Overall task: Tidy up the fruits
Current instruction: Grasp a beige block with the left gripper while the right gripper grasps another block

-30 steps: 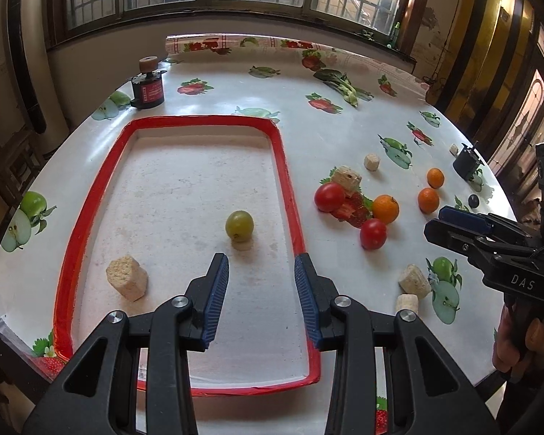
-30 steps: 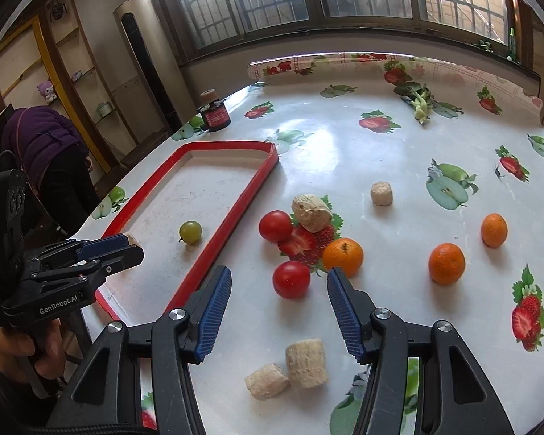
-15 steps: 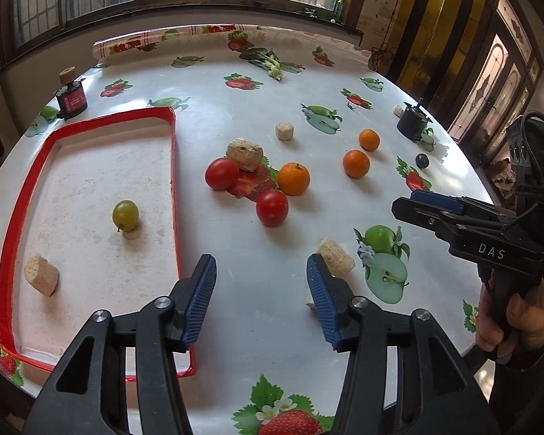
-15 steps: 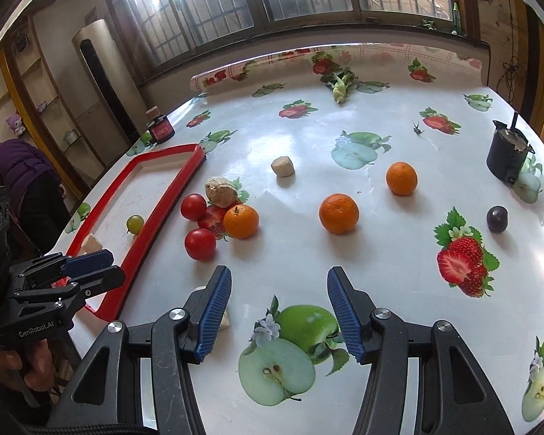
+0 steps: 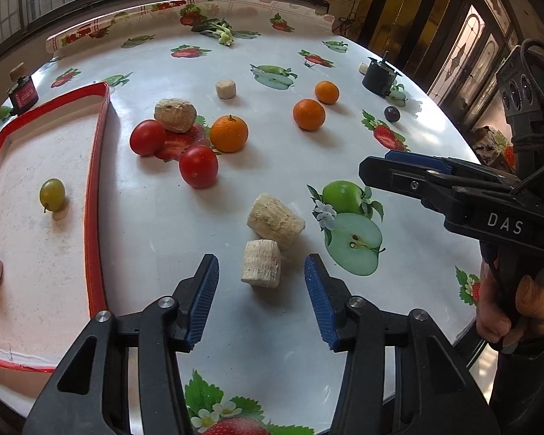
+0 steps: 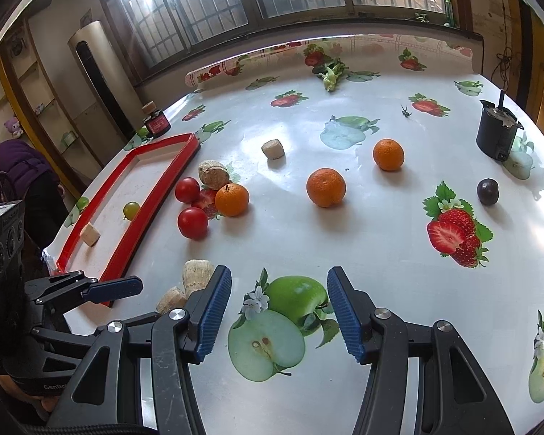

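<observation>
While the left gripper [image 5: 261,291] hangs with jaws just narrowed yet apart, a beige cork-like cylinder [image 5: 261,262] stands untouched beyond its tips, right of the red-rimmed tray [image 5: 94,195]. From the right wrist, the right gripper [image 6: 279,311] gapes empty; round orange tangerines [image 6: 325,187] lie well right of that tray.

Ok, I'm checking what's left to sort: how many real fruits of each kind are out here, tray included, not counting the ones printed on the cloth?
Red tomatoes: 2
Oranges: 3
Green grape, in the red tray: 1
Dark purple grape: 1
Total: 7
</observation>
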Motion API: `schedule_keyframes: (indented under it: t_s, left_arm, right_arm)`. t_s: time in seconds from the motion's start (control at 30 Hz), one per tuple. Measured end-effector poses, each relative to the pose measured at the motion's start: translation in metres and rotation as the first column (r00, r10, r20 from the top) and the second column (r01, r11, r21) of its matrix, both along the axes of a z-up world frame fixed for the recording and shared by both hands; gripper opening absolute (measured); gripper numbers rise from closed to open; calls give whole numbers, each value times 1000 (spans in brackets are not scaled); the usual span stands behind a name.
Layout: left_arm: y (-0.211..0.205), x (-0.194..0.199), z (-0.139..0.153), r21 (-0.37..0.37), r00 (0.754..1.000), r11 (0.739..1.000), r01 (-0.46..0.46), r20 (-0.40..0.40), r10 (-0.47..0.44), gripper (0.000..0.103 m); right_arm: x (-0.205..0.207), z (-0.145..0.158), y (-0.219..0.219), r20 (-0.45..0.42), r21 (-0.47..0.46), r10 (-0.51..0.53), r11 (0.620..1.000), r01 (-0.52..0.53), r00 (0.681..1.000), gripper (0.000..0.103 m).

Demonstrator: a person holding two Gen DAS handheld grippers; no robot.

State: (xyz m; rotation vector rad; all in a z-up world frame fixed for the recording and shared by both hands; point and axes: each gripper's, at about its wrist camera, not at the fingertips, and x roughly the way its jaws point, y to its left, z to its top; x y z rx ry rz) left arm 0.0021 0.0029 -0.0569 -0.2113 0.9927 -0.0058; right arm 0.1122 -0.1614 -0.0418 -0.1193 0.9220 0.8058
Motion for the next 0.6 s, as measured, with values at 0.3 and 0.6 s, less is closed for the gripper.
schedule_keyframes:
  t_s: [0.3,0.6]
  left_arm:
    - [25,-5,10,-18,998,999,-42,46,42,21]
    - [60,-17,30,-13,988,992,-128,91,128,21]
  right_arm:
    - [-14,-5,22,-15,-3,73,997,-73,997,57]
    - [-24,-31,75,-51,-76,168,982,-172,984,56]
